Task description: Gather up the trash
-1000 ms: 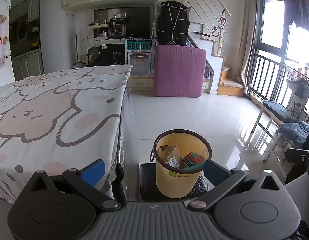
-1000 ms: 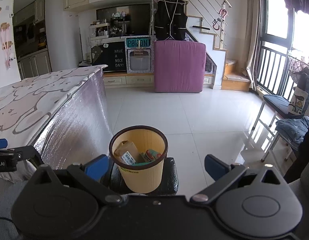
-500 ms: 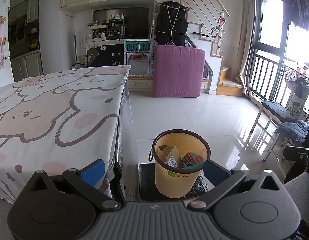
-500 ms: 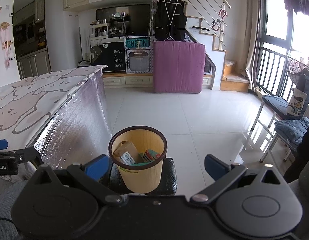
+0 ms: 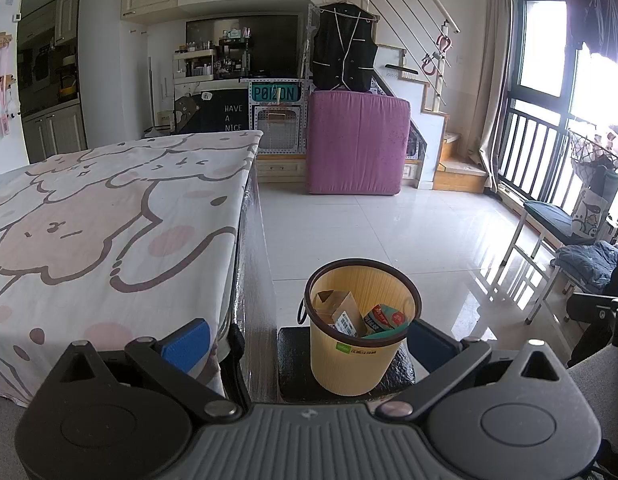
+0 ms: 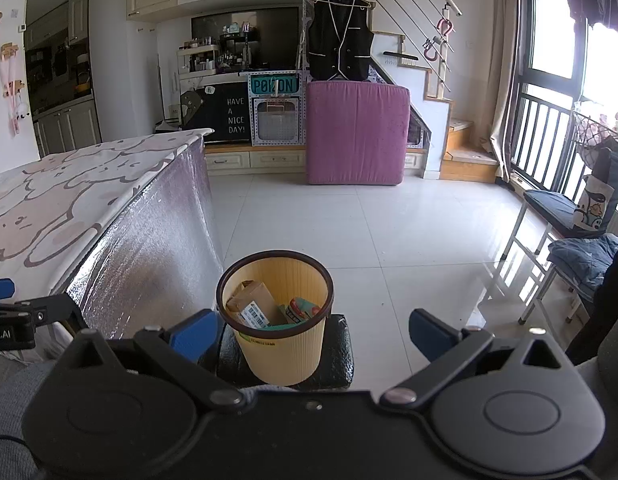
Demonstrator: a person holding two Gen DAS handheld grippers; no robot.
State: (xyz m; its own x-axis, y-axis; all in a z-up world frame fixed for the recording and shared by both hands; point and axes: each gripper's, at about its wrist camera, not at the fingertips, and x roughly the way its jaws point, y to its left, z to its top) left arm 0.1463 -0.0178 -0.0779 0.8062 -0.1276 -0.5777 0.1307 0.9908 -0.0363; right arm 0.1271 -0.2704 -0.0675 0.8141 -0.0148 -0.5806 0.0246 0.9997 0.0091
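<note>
A yellow waste bin (image 5: 359, 364) with a dark rim stands on a black stool (image 5: 293, 376) beside the table. It holds a brown cardboard box (image 5: 339, 310) and a colourful wrapper (image 5: 387, 318). The bin also shows in the right wrist view (image 6: 283, 356), with the box (image 6: 255, 304) inside. My left gripper (image 5: 307, 344) is open and empty, its blue pads either side of the bin's near edge. My right gripper (image 6: 311, 334) is open and empty, just behind the bin. The left gripper's side (image 6: 13, 320) shows at the far left of the right wrist view.
A table with a cartoon-print cloth (image 5: 109, 216) fills the left, its side wrapped in clear film (image 6: 149, 248). A purple mattress (image 5: 357, 148) stands against the stairs. Chairs with folded clothes (image 5: 585, 260) stand at the right by the balcony railing. White tiled floor (image 5: 389, 232) lies between.
Both views have shifted only slightly; the bin sits a touch further left in the left wrist view. Both grippers stay open and empty.
</note>
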